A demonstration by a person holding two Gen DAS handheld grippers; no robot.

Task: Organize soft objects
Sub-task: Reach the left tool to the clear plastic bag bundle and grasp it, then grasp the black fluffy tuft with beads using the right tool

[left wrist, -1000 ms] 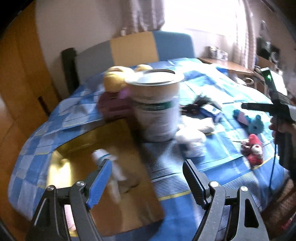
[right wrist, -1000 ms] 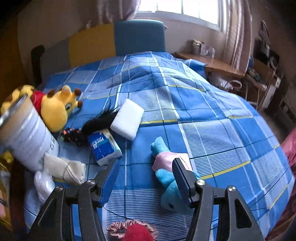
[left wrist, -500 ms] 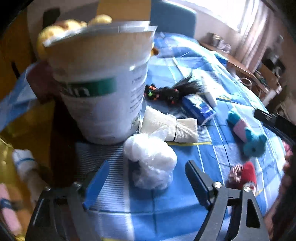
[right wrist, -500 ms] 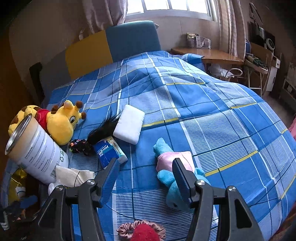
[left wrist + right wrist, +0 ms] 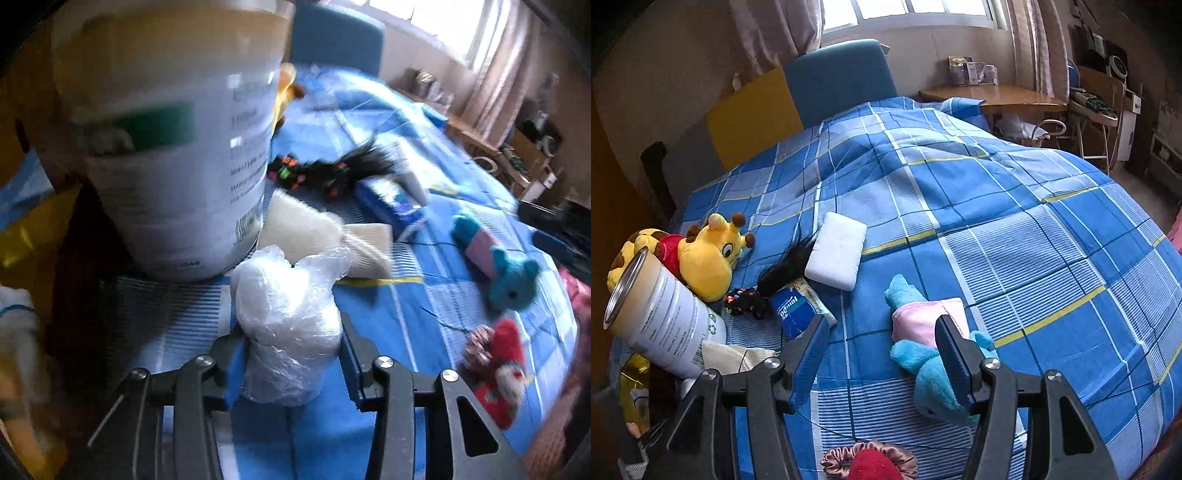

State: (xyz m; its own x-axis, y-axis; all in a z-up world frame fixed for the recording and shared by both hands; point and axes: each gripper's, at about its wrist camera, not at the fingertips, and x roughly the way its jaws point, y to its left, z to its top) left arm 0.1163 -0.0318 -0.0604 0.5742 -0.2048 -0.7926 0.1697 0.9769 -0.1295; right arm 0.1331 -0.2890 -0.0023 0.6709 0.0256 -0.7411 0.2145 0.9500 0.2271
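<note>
A crumpled clear plastic bag [image 5: 288, 325] lies on the blue checked bedspread [image 5: 1015, 229], right between the fingers of my left gripper [image 5: 291, 354], whose jaws stand open on either side of it. A folded white cloth [image 5: 325, 236] lies just behind the bag. My right gripper [image 5: 882, 350] is open and empty above the bed, with a blue plush toy in a pink top [image 5: 931, 347] beside its right finger. A yellow giraffe plush [image 5: 701, 254], a white sponge [image 5: 836, 254] and a red plush [image 5: 498, 365] lie around.
A big white tin [image 5: 173, 133] stands upright just behind the bag, also seen in the right wrist view [image 5: 661, 317]. A black hairpiece [image 5: 775, 277] and a blue tissue pack [image 5: 798, 310] lie mid-bed. A gold tray [image 5: 33, 229] sits at the left. A wooden desk [image 5: 997, 99] stands beyond the bed.
My left gripper has moved forward and down past the gold tray to the plastic bag, which now sits between its fingers. My right gripper has hardly moved.
</note>
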